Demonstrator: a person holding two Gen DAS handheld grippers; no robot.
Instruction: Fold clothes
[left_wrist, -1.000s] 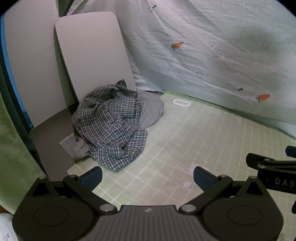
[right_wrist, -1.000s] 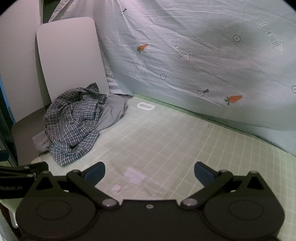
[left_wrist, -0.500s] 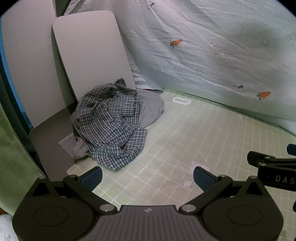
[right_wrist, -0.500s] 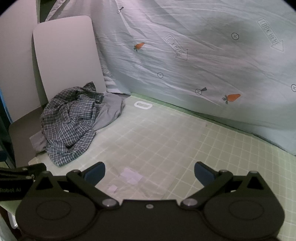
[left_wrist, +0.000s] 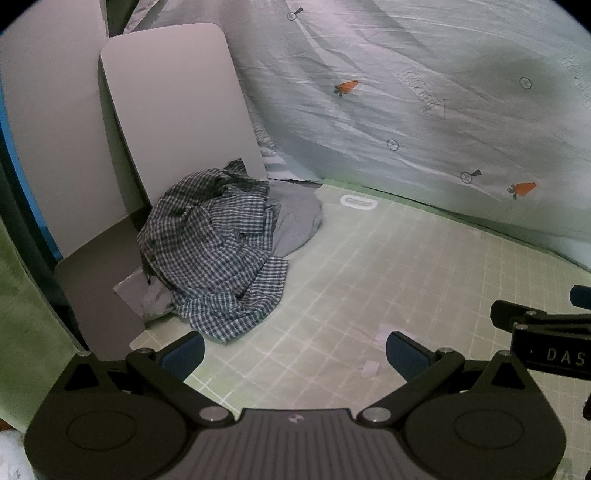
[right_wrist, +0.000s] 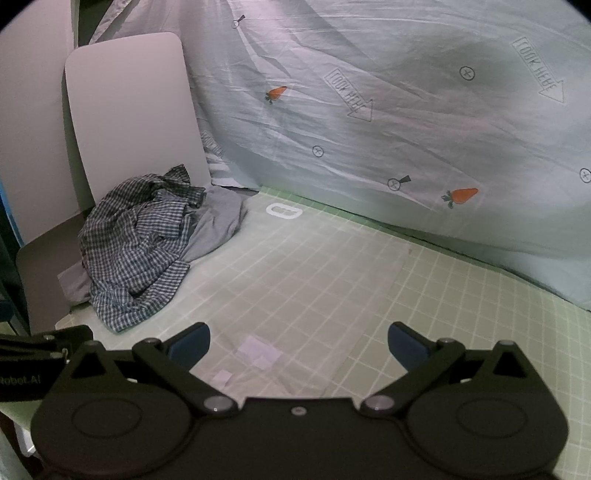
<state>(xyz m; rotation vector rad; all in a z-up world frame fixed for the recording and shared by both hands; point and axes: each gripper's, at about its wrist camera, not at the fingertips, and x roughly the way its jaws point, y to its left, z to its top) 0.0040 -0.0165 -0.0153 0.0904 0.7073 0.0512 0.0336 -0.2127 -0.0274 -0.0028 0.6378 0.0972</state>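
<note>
A crumpled blue-and-white checked shirt (left_wrist: 218, 251) lies heaped at the far left of the green grid mat (left_wrist: 388, 280), partly on top of a grey garment (left_wrist: 299, 221). My left gripper (left_wrist: 293, 354) hovers open over the mat's near edge, its blue pads empty and just short of the shirt's hem. In the right wrist view the same checked shirt (right_wrist: 136, 243) and grey garment (right_wrist: 218, 225) sit at the left. My right gripper (right_wrist: 299, 341) is open and empty over the bare mat (right_wrist: 332, 273), to the right of the heap.
Two pale rounded boards (left_wrist: 173, 107) lean behind the heap, and a grey board (left_wrist: 99, 280) lies flat beside it. A light sheet with carrot prints (right_wrist: 406, 129) hangs along the back. Small pale tape patches (right_wrist: 258, 350) lie on the mat near my grippers.
Both views have crept slightly closer to the heap and tilted a little. The clothes have not moved and both grippers have stayed open.
</note>
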